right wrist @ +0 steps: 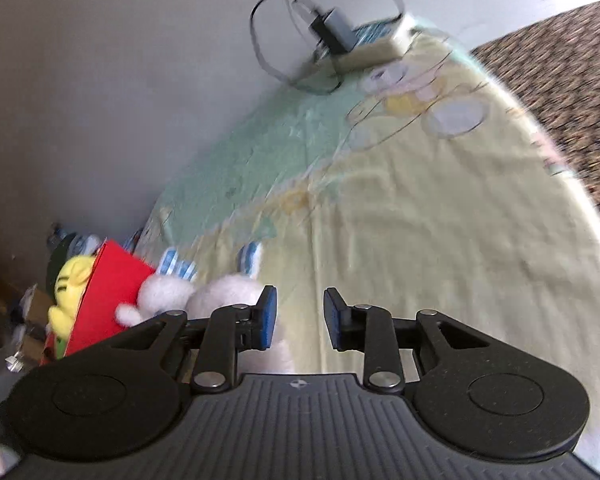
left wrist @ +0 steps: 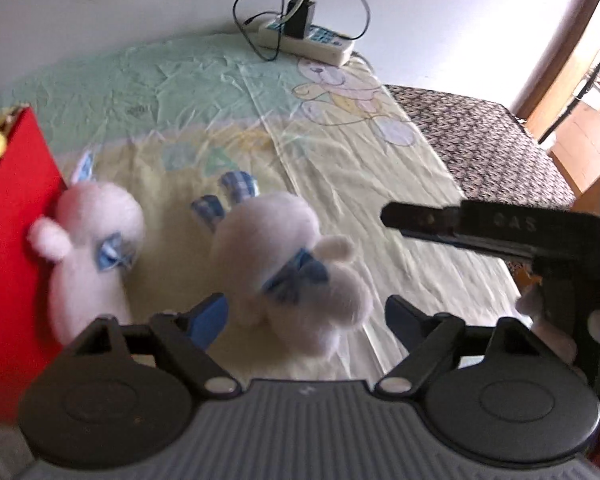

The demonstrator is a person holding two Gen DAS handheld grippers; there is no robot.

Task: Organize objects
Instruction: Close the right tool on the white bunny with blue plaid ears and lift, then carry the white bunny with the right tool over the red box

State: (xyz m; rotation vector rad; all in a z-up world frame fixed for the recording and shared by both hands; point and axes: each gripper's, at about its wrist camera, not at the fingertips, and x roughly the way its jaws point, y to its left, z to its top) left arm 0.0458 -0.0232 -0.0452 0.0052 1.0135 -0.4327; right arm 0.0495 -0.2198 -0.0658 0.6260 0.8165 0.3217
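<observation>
Two soft white plush rabbits lie on the bed beside a red box, with the left claw straddling the nearer one.

The nearer rabbit (left wrist: 296,256) is likely light, squashy and non-slip, so a pinch across its plump body just below the blue bow should hold better than one on a floppy checked ear. The other rabbit (left wrist: 92,248) lies against the red box (left wrist: 16,264), which already holds a yellow plush toy (right wrist: 70,292). The left claw (left wrist: 300,316) tilts steeply down, its jaws apart on either side of the nearer rabbit; blur hides whether the pads press yet. The right claw (right wrist: 299,316) points at a shallower slant over the bed sheet (right wrist: 420,220), slightly parted and empty, with both rabbits off to its left.
</observation>
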